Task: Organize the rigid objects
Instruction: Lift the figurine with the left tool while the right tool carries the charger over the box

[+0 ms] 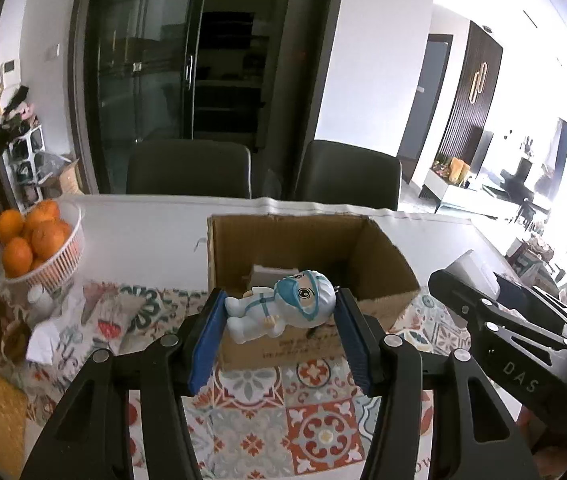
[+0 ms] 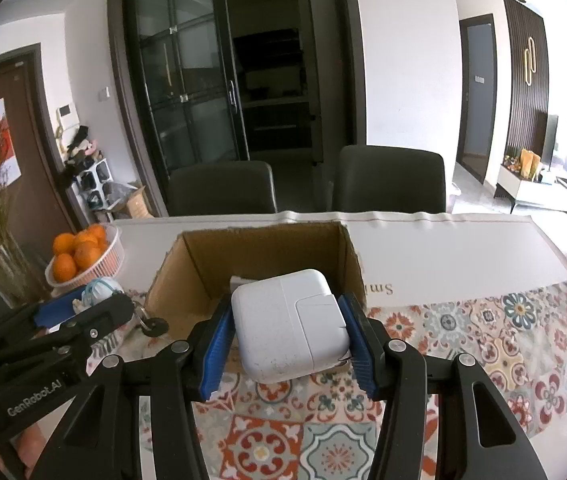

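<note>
My left gripper (image 1: 279, 312) pinched the figurine (image 1: 283, 306) at frame centre; my right gripper (image 2: 289, 332) clamped the white charger (image 2: 291, 326) before the cardboard box (image 2: 263, 256).

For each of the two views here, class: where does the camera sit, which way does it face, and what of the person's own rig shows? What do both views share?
Left wrist: sits behind the left gripper, facing the cardboard box and chairs; shows its blue pads clamping a toy figurine, with the right gripper at the right.
Right wrist: sits behind the right gripper, facing the same box; shows its pads clamping a white charger, with the left gripper at the left.
Shared: box, basket of oranges, patterned tablecloth.
</note>
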The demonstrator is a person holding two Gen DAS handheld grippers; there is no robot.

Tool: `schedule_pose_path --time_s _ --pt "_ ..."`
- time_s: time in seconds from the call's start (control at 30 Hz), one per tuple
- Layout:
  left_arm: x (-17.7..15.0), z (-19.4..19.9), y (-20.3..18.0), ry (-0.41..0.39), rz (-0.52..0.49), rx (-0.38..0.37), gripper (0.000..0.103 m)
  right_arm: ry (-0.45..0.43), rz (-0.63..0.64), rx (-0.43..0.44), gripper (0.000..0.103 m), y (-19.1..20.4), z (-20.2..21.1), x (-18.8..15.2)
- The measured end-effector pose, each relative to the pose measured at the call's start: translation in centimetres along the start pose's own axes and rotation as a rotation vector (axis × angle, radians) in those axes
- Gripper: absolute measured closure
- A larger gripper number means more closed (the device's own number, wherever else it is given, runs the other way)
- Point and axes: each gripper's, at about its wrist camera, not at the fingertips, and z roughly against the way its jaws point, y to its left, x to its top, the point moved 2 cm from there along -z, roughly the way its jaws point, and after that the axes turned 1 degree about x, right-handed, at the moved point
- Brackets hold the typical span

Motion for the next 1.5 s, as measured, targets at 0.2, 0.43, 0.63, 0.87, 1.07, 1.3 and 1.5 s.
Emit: schedule_pose_path --time_s 0.2,0.43,0.63,0.87,1.07,1.3,1.5 --pt "2.6 -0.7 0.0 -0.001 -0.009 -0.024 0.049 0.008 -0.005 0.018 0.05 -0.1 -1.0 2.5" --pt "5.3 -1.9 -0.1 0.025 -0.025 -0.032 0.049 0.048 -0.002 0.038 0.05 -0.2 -2.6 4.9" --pt "6.8 -4.4 0.3 0.095 -0.015 -0.032 0.049 0.099 0.01 0.046 0.05 -0.2 -4.5 6.4" --pt "7.4 -7.6 0.6 0.178 -0.031 -0.012 0.049 0.18 0.022 0.05 0.05 -0.3 -7.6 7.2" --pt "7.0 -10.1 0.6 0.249 -0.067 0.011 0.049 0.28 0.011 0.051 0.05 -1.3 -10.8 7.1" --pt "5.7 -12.9 1.1 0.348 -0.067 0.034 0.049 0.398 -0.002 0.044 0.05 -2.0 -14.2 5.7" --pt "4.5 -14.5 1.1 0.408 -0.084 0.048 0.049 0.442 0.002 0.034 0.05 -2.2 -15.6 4.7"
